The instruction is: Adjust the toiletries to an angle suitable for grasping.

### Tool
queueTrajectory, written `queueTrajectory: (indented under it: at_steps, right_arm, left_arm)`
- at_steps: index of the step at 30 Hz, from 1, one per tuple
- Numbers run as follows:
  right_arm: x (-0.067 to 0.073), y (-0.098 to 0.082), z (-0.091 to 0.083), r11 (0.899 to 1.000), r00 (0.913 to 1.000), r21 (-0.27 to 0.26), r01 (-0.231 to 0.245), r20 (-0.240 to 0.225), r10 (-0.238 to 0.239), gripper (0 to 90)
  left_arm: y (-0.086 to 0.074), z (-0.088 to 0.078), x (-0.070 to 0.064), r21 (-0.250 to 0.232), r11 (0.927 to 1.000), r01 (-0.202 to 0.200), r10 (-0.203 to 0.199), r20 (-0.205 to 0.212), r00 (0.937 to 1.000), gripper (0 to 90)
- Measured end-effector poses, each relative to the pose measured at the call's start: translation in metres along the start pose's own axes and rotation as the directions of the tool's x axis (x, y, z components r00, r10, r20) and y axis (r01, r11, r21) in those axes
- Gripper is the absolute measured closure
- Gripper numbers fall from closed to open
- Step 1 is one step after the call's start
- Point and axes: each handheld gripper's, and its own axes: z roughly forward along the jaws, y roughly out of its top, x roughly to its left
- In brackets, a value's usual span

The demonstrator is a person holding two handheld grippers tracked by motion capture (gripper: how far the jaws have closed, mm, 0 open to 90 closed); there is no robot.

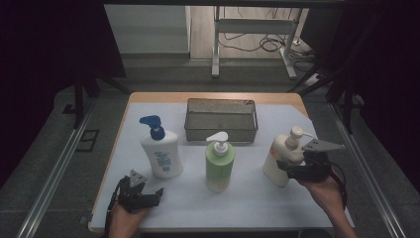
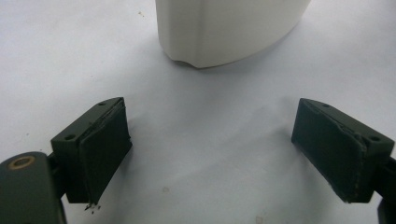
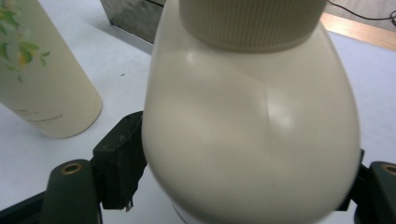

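Two grippers, right gripper (image 1: 292, 166) clamped around cream pump bottle (image 1: 282, 157), left gripper (image 1: 148, 194) wide open, holding nothing, near blue-capped bottle (image 1: 161, 153)

Looks like a lab recording booth: black curtains (image 1: 44, 44) around a white-covered wooden worktop (image 1: 208, 198), loose floor cables (image 1: 267, 42), metal-framed bench (image 1: 252, 29) behind.

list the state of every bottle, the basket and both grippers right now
cream pump bottle: tilted, gripped low on its body
right gripper: jaws closed on the cream pump bottle
left gripper: jaws open, nothing between them, resting on the table
white bottle with blue pump: upright, untouched
green pump bottle: upright, untouched
metal mesh basket: upright, empty
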Motion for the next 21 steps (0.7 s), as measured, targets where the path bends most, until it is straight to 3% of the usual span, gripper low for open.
queueTrajectory:
  at_steps: [16, 21]
  right_arm:
    - [-0.0018, 0.0029, 0.0009, 1.000, 0.9998, 0.002, -0.017, 0.009, 0.017, 34.9]
    - [-0.0035, 0.0018, -0.0001, 1.000, 0.9999, -0.011, 0.014, 0.001, -0.014, 36.0]
  left_arm:
    - [0.0000, 0.0000, 0.0000, 0.000, 1.0000, 0.000, 0.000, 0.000, 1.0000, 11.0]
    - [0.0000, 0.0000, 0.0000, 0.000, 1.0000, 0.000, 0.000, 0.000, 1.0000, 11.0]
